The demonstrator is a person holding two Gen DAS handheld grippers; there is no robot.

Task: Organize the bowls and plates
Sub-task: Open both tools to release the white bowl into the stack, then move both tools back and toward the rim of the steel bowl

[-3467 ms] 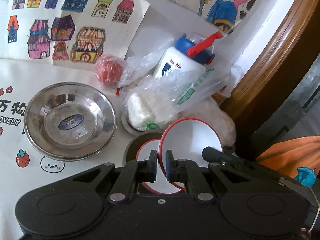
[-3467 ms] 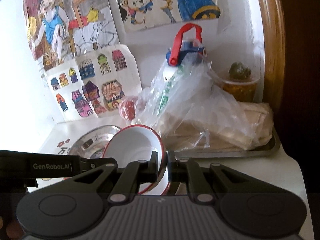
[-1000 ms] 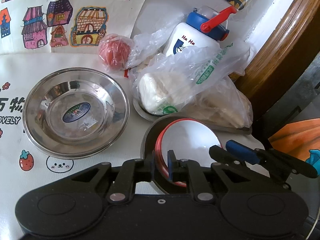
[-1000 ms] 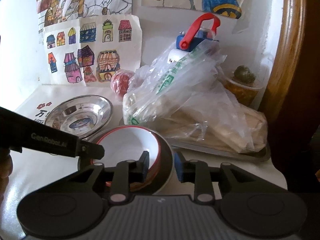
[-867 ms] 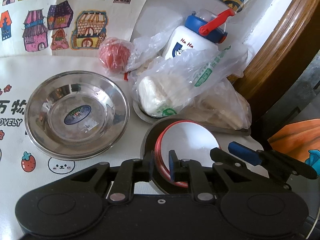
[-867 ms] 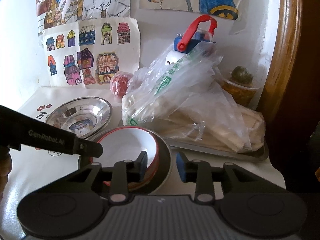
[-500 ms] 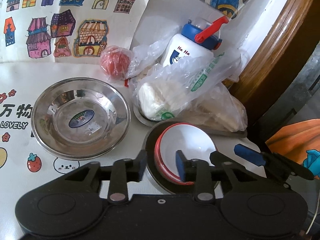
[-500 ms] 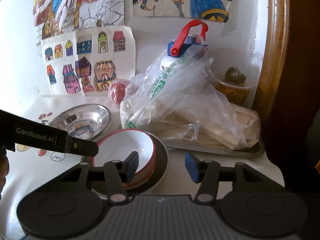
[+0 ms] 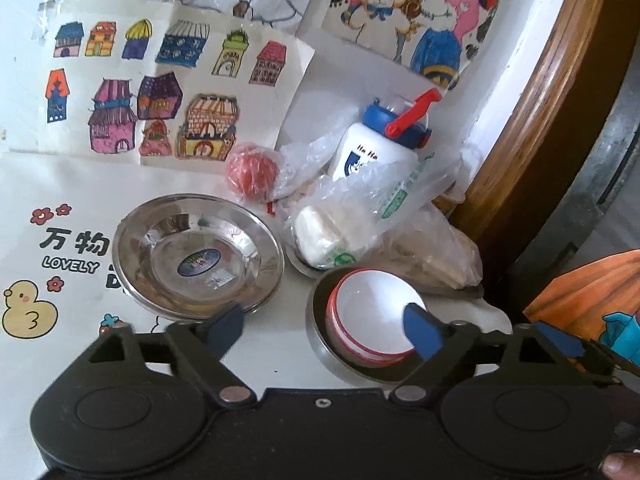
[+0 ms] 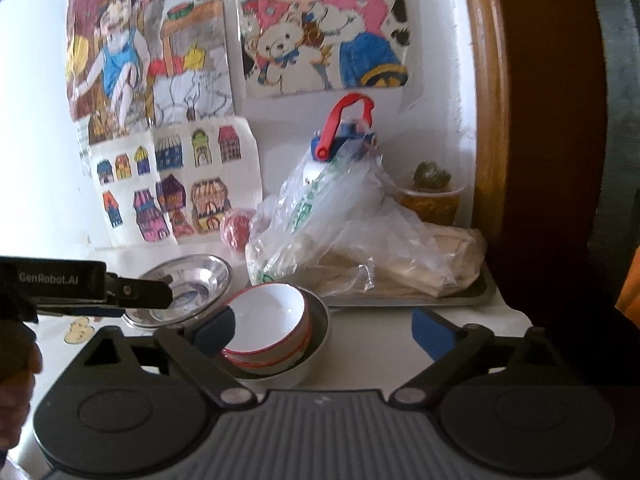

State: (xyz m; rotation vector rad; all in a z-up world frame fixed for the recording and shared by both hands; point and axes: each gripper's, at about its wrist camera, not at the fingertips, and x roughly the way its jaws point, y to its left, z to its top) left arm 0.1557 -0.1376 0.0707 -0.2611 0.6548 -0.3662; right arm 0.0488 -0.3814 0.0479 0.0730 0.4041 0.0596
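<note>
White bowls with red rims [image 9: 372,322] [image 10: 270,322] sit stacked inside a steel bowl [image 9: 320,344] [image 10: 316,344] on the white table. A shallow steel plate [image 9: 196,256] [image 10: 192,280] lies to the left of the stack. My left gripper [image 9: 324,330] has drawn back from the stack, its jaws still opening and wide apart with nothing pressed between them. My right gripper [image 10: 322,330] is likewise opening wide, its left finger [image 10: 214,330] beside the bowls' rim and nothing held. The left gripper's body [image 10: 80,284] crosses the right wrist view at left.
A white bottle with a blue lid and red handle [image 9: 376,148] [image 10: 340,136] stands behind plastic bags of food [image 9: 360,224] [image 10: 352,240] on a steel tray [image 10: 440,300]. A red ball [image 9: 252,172] lies by the wall drawings. A wooden frame [image 9: 532,120] bounds the right.
Both grippers let go of the red-rimmed bowl, which now rests on the stack inside the steel bowl. Both pairs of jaws spread wide and both grippers pulled back and up.
</note>
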